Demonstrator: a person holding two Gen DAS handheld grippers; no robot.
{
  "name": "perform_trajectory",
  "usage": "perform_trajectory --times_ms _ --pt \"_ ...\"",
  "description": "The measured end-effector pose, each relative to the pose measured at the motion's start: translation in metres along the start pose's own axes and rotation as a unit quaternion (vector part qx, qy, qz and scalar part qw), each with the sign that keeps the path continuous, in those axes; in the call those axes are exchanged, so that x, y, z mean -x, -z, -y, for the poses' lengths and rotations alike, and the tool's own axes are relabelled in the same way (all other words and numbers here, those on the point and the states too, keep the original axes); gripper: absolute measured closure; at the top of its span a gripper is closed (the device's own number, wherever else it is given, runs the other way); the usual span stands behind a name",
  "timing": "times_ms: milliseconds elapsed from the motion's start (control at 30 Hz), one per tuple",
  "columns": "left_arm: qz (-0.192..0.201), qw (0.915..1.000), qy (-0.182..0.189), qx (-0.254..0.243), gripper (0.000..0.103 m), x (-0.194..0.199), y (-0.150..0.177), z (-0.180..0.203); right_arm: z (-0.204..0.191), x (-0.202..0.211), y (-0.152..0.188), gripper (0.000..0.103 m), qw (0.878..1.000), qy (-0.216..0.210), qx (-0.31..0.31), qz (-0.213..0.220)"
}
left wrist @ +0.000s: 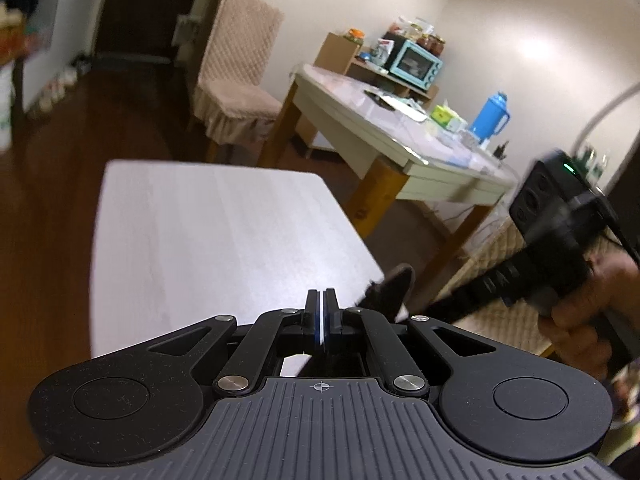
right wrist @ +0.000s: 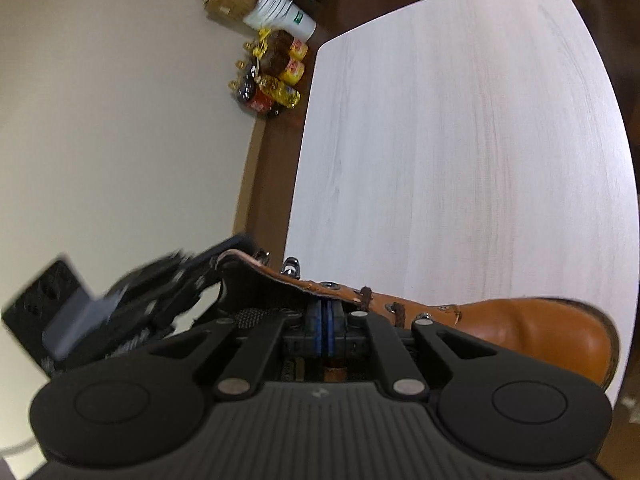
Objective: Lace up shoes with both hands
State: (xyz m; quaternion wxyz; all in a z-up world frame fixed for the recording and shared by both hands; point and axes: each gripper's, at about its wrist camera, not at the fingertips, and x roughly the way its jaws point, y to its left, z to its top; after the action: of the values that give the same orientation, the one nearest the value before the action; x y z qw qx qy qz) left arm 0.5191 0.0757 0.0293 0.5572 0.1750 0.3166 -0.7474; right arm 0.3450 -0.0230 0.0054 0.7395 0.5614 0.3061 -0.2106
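While you are holding both grippers low over the white table (right wrist: 460, 140), you are working at the top of the tan boot (right wrist: 532, 332), which is lying on its side at the near edge with its toe pointing right. On the left, your left gripper (left wrist: 321, 312) is pinched fully shut, and nothing is showing between its pads; whether it is pulling a lace from below you cannot tell. To the right, your right gripper (right wrist: 324, 316) is nearly closed, pressing in at the boot's collar, where the brown lace (right wrist: 394, 310) is crossing the eyelets. You seem to be drawing lace through the upper hooks, so the next move is calling for a firm pinch on the lace end. No writing on anything nearby is coming out sharp enough to read.
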Motion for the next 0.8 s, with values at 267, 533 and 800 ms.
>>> perform_trajectory --times_ms 267,533,800 --pt "-0.044 0.9852 -0.093 -0.137 0.103 0.013 -0.007 0.087 0.032 0.015 -0.013 0.098 0.998 -0.051 -0.028 -0.012" --pt "-0.193 0.8957 -0.214 -0.339 0.095 -0.065 0.006 0.181 0.058 0.013 -0.018 0.099 0.991 -0.11 -0.057 -0.043" --pt "-0.249 0.8286 -0.254 -0.432 0.095 -0.098 0.019 0.191 0.074 0.008 -0.021 0.099 0.984 -0.145 -0.08 -0.07"
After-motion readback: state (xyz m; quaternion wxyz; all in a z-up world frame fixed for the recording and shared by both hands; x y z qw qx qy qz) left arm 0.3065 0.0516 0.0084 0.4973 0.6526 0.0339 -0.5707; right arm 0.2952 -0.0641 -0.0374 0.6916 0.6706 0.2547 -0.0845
